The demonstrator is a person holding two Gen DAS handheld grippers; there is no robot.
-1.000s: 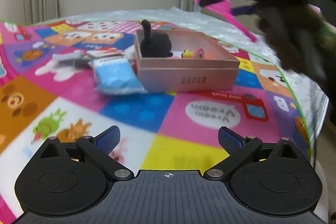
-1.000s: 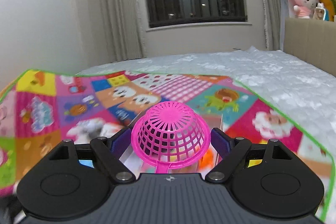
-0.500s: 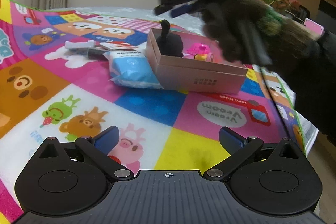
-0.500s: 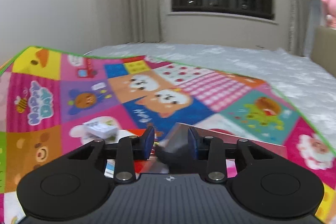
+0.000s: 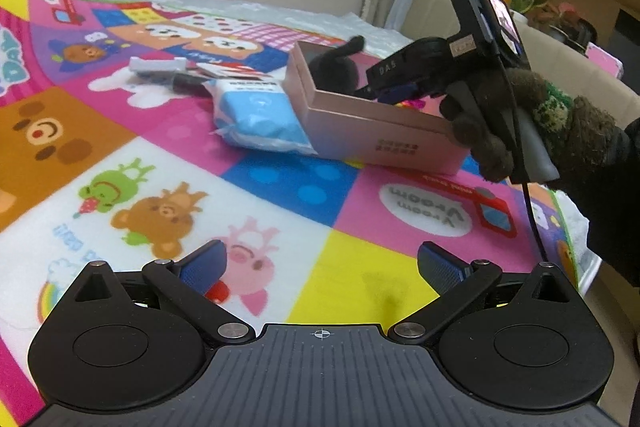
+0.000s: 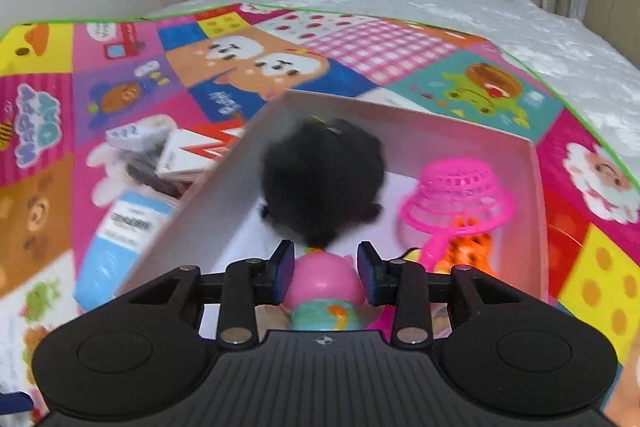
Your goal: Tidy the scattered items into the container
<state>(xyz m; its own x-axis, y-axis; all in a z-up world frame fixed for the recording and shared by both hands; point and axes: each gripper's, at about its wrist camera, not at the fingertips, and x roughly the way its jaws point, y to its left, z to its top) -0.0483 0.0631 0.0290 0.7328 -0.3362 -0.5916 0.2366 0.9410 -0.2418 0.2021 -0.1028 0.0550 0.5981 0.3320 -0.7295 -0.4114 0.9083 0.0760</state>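
**Step in hand:** loading the box, partly done.

1. The left claw (image 5: 322,267) hovers over the play mat (image 5: 380,291) with its jaws apart and nothing between them.
2. The right claw (image 6: 326,267), carried by a gloved hand (image 5: 500,115), points down into the box (image 6: 536,187). Its jaws have just been closing and now stand narrow. A pink domed toy (image 6: 324,283) shows in the gap. Whether the pads press on it or it merely lies in the box below cannot be told.
3. Already inside the box: a black plush toy (image 6: 320,171) and, to its right, a pink strainer (image 6: 456,191).
4. Not yet stowed:
   - a blue packet (image 5: 256,115) leaning against the box's left outer wall;
   - beyond it, a red-and-white pack (image 5: 232,73) and a white item (image 5: 156,65), close together on the mat.

**Next move, as judged:** Raise the right claw clear of the box rim. The blue packet is the nearest candidate. It is soft and tilted, so approach from its free side with jaws wide, and take care not to shove the box.
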